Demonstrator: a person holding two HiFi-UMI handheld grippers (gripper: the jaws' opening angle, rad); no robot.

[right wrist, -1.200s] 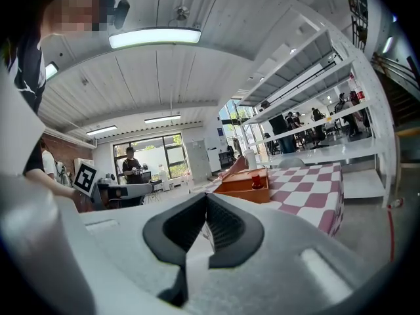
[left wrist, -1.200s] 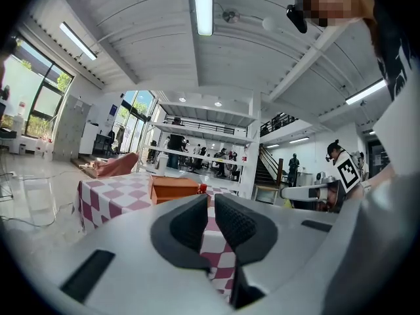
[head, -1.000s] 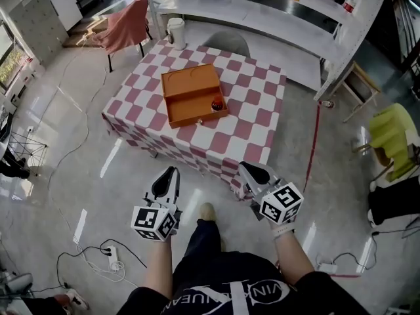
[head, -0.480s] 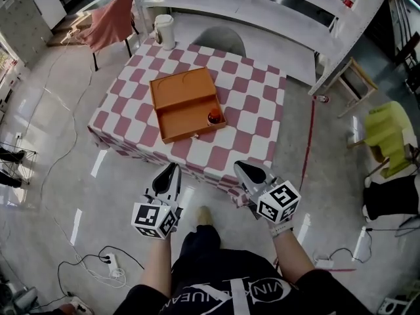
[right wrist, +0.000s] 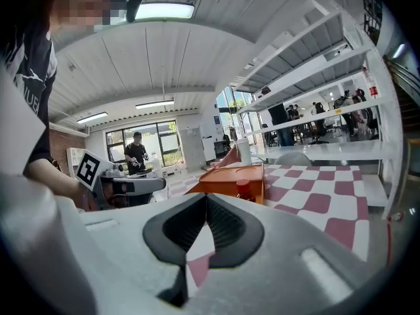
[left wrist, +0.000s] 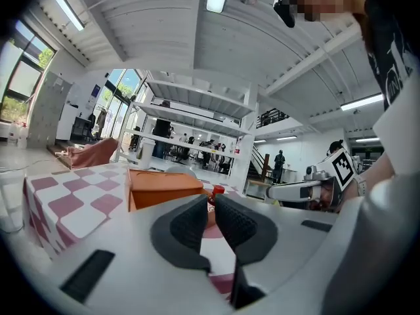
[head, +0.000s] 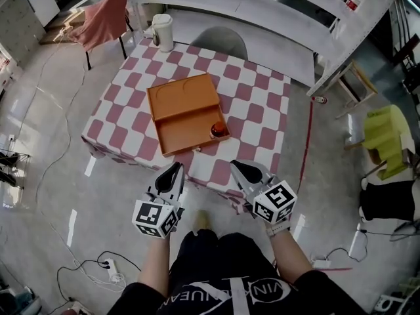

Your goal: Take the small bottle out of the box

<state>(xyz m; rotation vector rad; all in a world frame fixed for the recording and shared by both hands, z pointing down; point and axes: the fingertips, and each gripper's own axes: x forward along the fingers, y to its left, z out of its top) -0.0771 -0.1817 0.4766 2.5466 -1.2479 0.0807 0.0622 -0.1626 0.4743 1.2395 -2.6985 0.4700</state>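
A flat orange box, its lid laid open, sits on a table draped in a red-and-white checked cloth. A small bottle stands upright in the box's near right corner, red-capped and darker below. Near the table's front edge, the right gripper is clenched on nothing. The left gripper holds its pads a narrow slit apart, gripping nothing.
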